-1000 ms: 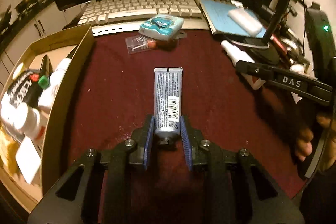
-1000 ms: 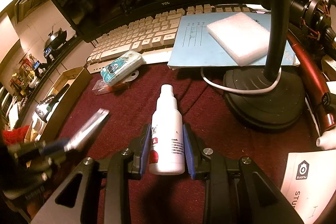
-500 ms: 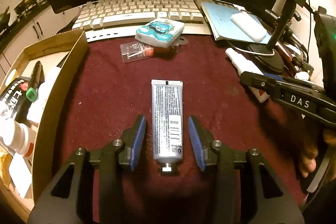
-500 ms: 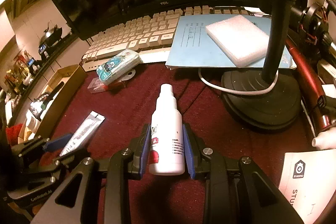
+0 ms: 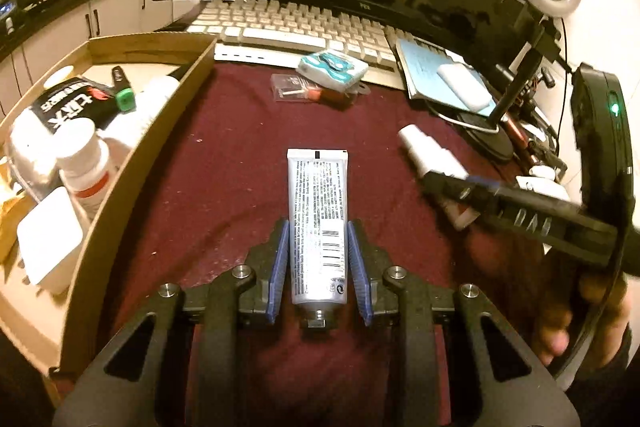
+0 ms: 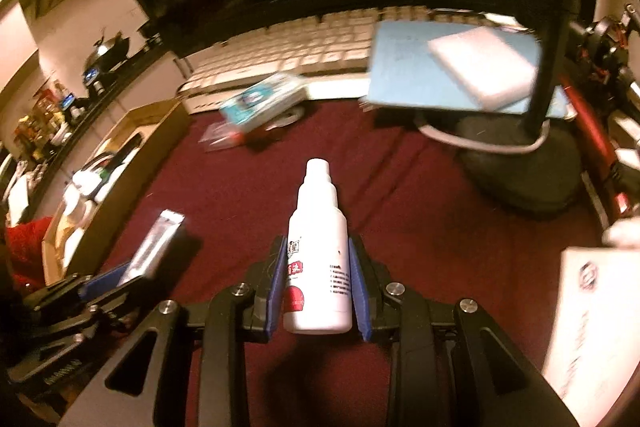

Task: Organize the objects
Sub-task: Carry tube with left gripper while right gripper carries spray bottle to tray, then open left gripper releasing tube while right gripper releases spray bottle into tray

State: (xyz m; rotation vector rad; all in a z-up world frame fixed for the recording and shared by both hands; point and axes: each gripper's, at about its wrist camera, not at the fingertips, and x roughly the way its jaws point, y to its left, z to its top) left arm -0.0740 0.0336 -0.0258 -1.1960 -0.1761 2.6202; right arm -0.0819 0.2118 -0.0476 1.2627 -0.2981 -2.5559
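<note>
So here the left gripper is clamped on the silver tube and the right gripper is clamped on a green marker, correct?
Not quite. The right gripper is clamped on a white spray bottle, not a green marker, as the right wrist view shows. The left gripper is indeed clamped on the silver tube.

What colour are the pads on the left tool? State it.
Blue, ribbed pads on black fingers, either side of the silver tube. The left wrist view shows them best.
</note>
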